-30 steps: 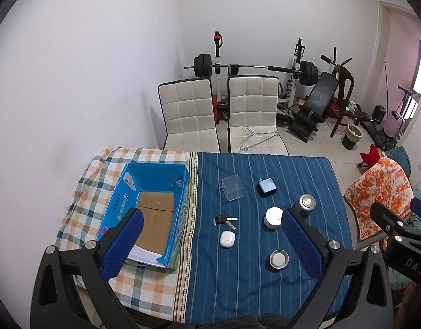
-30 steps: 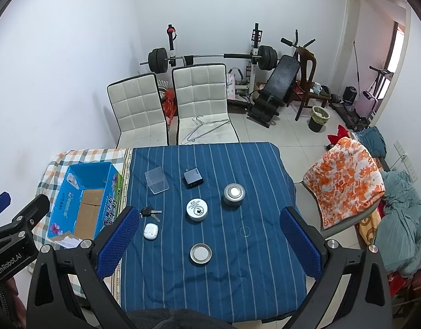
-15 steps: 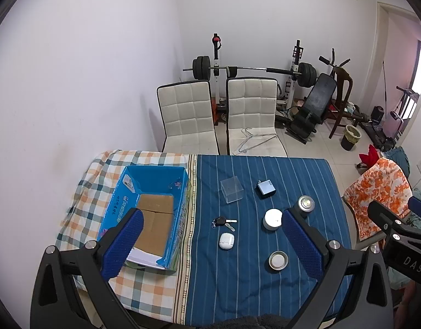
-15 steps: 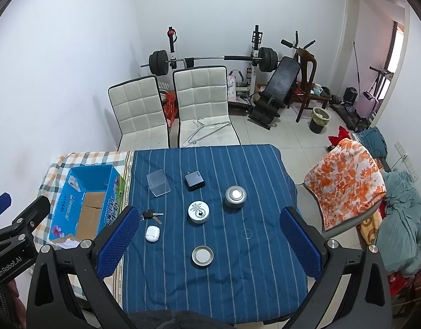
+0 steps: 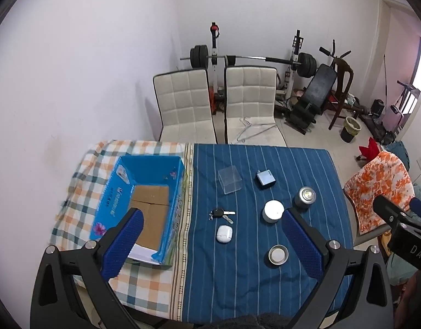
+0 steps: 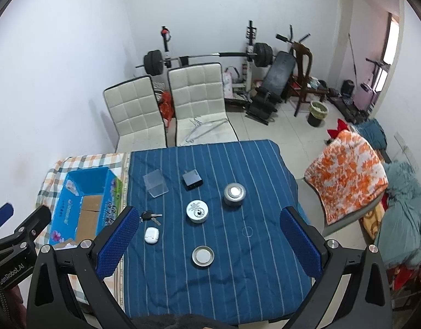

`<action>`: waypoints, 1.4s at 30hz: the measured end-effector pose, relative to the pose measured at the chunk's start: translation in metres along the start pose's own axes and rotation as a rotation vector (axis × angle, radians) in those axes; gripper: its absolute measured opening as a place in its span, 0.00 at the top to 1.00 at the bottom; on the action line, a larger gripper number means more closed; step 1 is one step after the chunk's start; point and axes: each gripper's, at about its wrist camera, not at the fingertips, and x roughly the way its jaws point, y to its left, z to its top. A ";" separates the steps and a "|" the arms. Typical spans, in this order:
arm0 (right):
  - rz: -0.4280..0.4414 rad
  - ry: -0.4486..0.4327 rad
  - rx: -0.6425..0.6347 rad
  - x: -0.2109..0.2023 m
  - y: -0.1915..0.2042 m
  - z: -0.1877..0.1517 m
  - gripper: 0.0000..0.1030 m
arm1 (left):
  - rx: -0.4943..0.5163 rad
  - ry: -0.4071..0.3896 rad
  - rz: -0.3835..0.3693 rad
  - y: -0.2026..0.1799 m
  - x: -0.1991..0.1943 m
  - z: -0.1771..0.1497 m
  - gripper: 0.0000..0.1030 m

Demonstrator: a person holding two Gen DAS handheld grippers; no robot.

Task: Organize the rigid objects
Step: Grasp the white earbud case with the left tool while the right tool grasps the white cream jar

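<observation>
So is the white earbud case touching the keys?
Apart. The right wrist view shows blue cloth between the white earbud case and the keys; the left wrist view shows the same gap.

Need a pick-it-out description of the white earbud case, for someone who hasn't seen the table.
Start at the open blue cardboard box on the table's left. On the blue striped cloth beside it lies a black-headed key bunch; the glossy white rounded earbud case lies just nearer the camera, the only non-metal white pebble shape.

two white quilted chairs (image 5: 214,104) at 12 o'clock, wire hanger (image 5: 251,128) on the right seat, barbell rack (image 5: 251,59) behind, weight bench (image 5: 314,93) at 1, orange floral cloth (image 6: 344,175) at 3
</observation>
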 end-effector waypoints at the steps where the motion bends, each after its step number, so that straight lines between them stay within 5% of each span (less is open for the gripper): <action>1: -0.003 0.015 0.011 0.009 -0.003 -0.001 0.00 | 0.003 0.019 0.006 0.000 0.008 -0.001 0.00; 13: 0.002 0.268 0.083 0.153 -0.030 -0.037 0.00 | 0.040 0.210 0.011 0.005 0.144 -0.024 0.00; 20: 0.009 0.397 0.062 0.264 -0.031 -0.058 0.00 | 0.054 0.388 0.007 0.003 0.249 -0.057 0.00; 23: 0.024 0.458 0.058 0.308 -0.027 -0.066 0.00 | 0.057 0.445 -0.022 -0.002 0.286 -0.070 0.05; 31: 0.070 0.529 0.039 0.383 -0.017 -0.079 0.00 | 0.084 0.610 -0.081 -0.024 0.374 -0.105 0.44; 42: 0.109 0.593 0.006 0.453 0.007 -0.069 0.00 | 0.097 0.663 -0.090 -0.036 0.416 -0.131 0.51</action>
